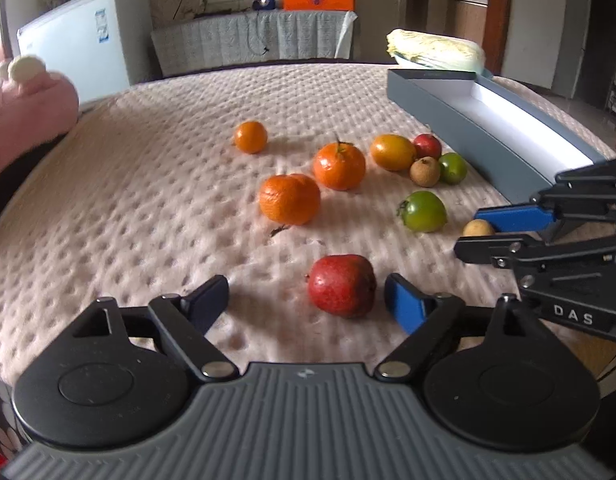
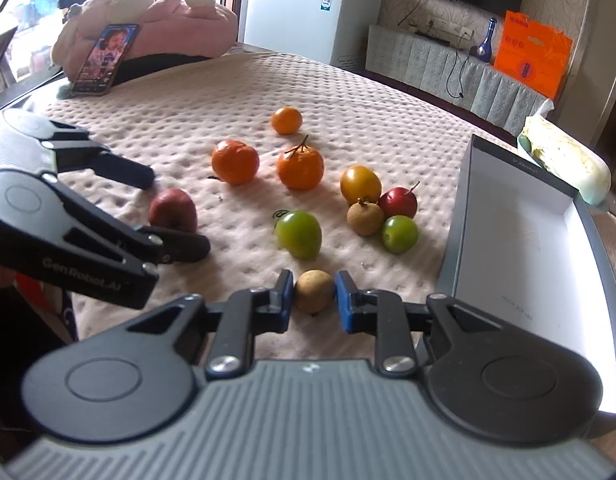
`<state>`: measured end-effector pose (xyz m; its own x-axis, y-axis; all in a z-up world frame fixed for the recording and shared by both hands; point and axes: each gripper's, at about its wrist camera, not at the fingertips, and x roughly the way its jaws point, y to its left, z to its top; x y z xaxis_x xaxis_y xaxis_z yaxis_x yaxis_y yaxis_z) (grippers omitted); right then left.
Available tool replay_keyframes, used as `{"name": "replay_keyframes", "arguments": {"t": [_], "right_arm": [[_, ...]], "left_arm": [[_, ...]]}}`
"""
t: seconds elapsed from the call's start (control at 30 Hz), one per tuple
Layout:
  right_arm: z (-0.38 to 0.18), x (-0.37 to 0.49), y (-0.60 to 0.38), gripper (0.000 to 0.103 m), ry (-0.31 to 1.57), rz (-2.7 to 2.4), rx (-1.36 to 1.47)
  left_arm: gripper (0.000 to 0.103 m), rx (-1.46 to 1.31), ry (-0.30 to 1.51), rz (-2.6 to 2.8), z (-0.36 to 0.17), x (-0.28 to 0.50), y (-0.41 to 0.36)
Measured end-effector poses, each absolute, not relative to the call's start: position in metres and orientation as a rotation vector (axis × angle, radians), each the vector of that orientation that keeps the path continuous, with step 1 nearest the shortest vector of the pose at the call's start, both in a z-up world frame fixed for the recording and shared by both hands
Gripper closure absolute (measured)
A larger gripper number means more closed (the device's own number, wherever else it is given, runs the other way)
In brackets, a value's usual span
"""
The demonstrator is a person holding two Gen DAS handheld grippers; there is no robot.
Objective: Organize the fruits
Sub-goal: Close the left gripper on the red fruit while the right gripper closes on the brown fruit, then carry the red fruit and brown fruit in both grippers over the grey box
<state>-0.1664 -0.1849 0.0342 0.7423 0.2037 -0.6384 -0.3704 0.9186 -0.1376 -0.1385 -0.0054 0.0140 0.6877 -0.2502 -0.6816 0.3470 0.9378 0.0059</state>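
Fruit lies scattered on a beige quilted cover [image 1: 147, 200]. A red apple [image 1: 342, 286] sits between the fingers of my left gripper [image 1: 308, 300], close to the blue right pad [image 1: 404, 306] with a wide gap on the left; the pads do not press it. In the right wrist view the apple [image 2: 173, 210] shows between the same fingers. My right gripper [image 2: 312, 296] is shut on a small tan longan [image 2: 314, 291], both blue pads against it, low over the cover. From the left wrist view, that gripper [image 1: 484, 234] and the longan [image 1: 478, 227] appear at the right.
Three oranges [image 1: 289, 199] [image 1: 339, 166] [image 1: 250, 137] lie mid-cover. A yellow fruit [image 2: 360, 185], small red fruit [image 2: 398, 202], second longan [image 2: 365, 219] and two green fruits [image 2: 400, 234] [image 2: 299, 234] lie beside an open grey box [image 2: 508, 240]. A cabbage [image 2: 568, 164], pink plush [image 2: 167, 20] and phone [image 2: 105, 58] sit at the edges.
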Motion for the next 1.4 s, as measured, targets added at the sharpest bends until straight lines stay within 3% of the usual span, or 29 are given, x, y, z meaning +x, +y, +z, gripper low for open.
{"name": "replay_keyframes", "arguments": {"t": [0.27,0.33,0.4,0.47,0.77,1.4], "right_arm": [[0.035,-0.168,-0.185,0.077,0.664,0.323,-0.269],[0.037,-0.169,-0.185,0.077,0.665,0.331,-0.264],[0.038,-0.169,-0.185,0.077,0.662,0.335,-0.265],[0.04,-0.17,-0.185,0.077,0.656,0.336,-0.261],[0.049,-0.172,-0.188,0.077,0.622,0.351,-0.232],[0.096,-0.172,-0.227,0.077,0.48,0.29,-0.109]], "left_arm": [[0.009,0.155,0.741,-0.315,0.014,-0.137,-0.007],[0.018,0.15,0.746,-0.337,0.015,-0.137,-0.007],[0.044,0.164,0.732,-0.382,0.018,-0.141,-0.012],[0.062,0.192,0.719,-0.406,0.02,-0.145,-0.018],[0.064,0.189,0.746,-0.409,0.024,-0.146,-0.021],[0.064,0.154,0.607,-0.378,0.079,-0.122,-0.052]]}}
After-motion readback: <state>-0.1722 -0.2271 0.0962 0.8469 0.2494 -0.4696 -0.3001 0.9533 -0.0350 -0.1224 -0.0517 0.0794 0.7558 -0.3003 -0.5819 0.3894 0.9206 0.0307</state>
